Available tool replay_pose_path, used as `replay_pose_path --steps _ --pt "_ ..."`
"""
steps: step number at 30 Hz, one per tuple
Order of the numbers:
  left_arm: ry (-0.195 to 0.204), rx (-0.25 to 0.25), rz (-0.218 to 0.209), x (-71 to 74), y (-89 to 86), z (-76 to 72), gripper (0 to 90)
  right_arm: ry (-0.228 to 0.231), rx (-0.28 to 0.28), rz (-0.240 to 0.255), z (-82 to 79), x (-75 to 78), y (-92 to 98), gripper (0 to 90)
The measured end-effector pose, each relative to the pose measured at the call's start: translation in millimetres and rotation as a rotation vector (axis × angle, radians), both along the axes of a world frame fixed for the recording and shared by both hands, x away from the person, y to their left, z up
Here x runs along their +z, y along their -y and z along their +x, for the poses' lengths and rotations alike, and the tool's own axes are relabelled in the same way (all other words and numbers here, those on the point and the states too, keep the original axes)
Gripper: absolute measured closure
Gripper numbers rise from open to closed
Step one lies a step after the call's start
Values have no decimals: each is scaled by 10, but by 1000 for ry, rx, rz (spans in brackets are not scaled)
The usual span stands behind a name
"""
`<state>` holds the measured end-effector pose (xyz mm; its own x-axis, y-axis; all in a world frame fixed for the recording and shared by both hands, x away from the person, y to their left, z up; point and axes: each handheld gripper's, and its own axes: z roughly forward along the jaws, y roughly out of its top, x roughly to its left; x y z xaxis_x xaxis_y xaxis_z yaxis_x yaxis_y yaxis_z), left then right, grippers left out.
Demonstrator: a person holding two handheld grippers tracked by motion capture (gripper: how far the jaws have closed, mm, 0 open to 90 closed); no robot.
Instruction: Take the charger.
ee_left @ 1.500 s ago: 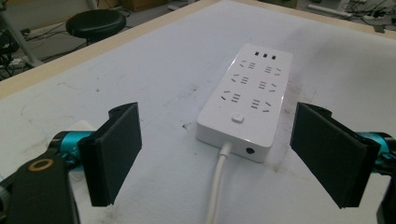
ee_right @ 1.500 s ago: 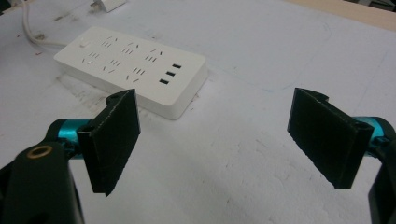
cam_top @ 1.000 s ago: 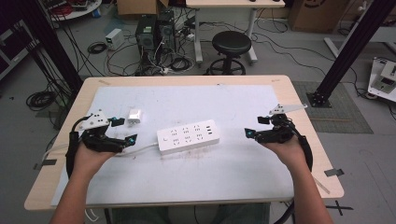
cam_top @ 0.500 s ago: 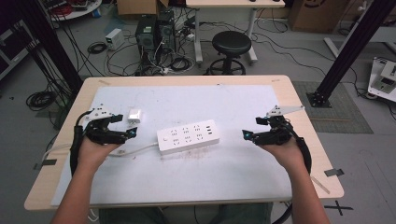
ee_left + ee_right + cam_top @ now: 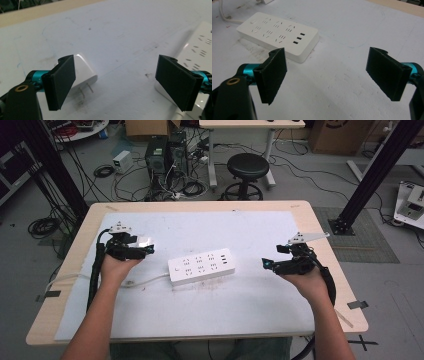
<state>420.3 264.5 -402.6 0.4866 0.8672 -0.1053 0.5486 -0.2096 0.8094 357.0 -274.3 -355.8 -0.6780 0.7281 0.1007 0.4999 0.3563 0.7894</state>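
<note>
From the high view, a white rectangular plastic power strip [image 5: 202, 266] lies near the middle of the white-covered wooden desk [image 5: 320, 227], its white cord [image 5: 145, 281] trailing toward the person's left. The left hand-held gripper [image 5: 145, 248] hovers over a small white plastic plug adapter [image 5: 144, 240], which sits left of the strip and apart from it. The right hand-held gripper [image 5: 266, 264] waits well to the right of the strip, its tips pointing toward it.

In the left gripper view, the left hand-held gripper [image 5: 120, 82] stands released, jaws spread wide and holding nothing. The adapter [image 5: 83, 70] lies just behind the left-hand jaw, on its side with its two metal prongs [image 5: 85, 90] pointing toward the camera (so it is off-centre in the gap). Closing from here would likely clip one corner and skid or spin the adapter away instead of gripping it.

In the right gripper view, the right hand-held gripper [image 5: 327, 75] is likewise released and empty, with the strip [image 5: 278, 35] beyond it. If nothing steadies the strip during plugging, it may slide.
</note>
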Motion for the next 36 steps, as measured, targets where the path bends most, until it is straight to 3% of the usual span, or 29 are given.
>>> replay_pose_path --steps 7,9,13,27,35,36 --pt "-38 39 -17 -137 -29 160 165 -8 -8 -14 49 -22 -29 173" --pt "-65 61 -11 -202 -26 216 165 -14 -12 -22 71 -38 -51 173" --pt "-79 76 2 -271 -37 266 167 -18 -7 -32 85 -55 -84 173" --pt "-70 110 -14 -422 -35 370 173 -25 -8 -44 94 -74 -117 173" --pt "-70 123 -9 -458 -29 388 220 -25 -9 -44 77 -72 -106 173" --pt "-74 130 10 -475 -33 395 220 -25 -9 -44 77 -72 -106 173"
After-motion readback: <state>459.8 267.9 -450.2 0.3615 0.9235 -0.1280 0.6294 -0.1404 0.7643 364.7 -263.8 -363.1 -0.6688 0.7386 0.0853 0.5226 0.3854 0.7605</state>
